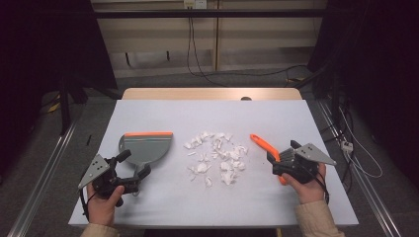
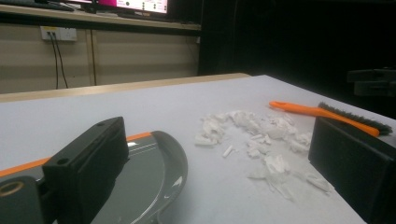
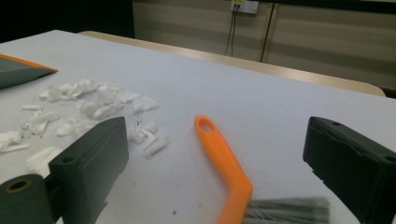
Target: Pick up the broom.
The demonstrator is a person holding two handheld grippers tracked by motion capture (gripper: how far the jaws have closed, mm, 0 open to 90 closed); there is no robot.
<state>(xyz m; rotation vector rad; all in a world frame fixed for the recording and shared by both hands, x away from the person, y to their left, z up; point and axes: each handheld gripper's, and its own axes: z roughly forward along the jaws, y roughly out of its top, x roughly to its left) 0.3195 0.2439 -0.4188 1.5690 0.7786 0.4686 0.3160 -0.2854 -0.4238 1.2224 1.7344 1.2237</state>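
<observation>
A grey dustpan (image 1: 146, 148) (image 2: 149, 179) with an orange front lip lies left of centre on the white table. My left gripper (image 1: 133, 164) (image 2: 219, 163) stands open over the pan's near end, its jaws pressing on nothing. Several white paper scraps (image 1: 217, 158) (image 2: 252, 133) (image 3: 93, 105) are heaped in the middle. To the right lies an orange-handled brush (image 1: 263, 144) (image 2: 322, 112) (image 3: 222, 154) with grey bristles (image 3: 289, 210). My right gripper (image 1: 282, 153) (image 3: 217, 128) is open, with a jaw on each side of the brush handle and clear of it.
The white table top (image 1: 207, 113) ends in a wooden strip (image 1: 212, 93) at the far side. Metal rails (image 1: 44, 168) run along the floor on both sides. Cables (image 1: 356, 148) trail on the floor at the right. A wall and sockets (image 2: 58, 32) stand behind.
</observation>
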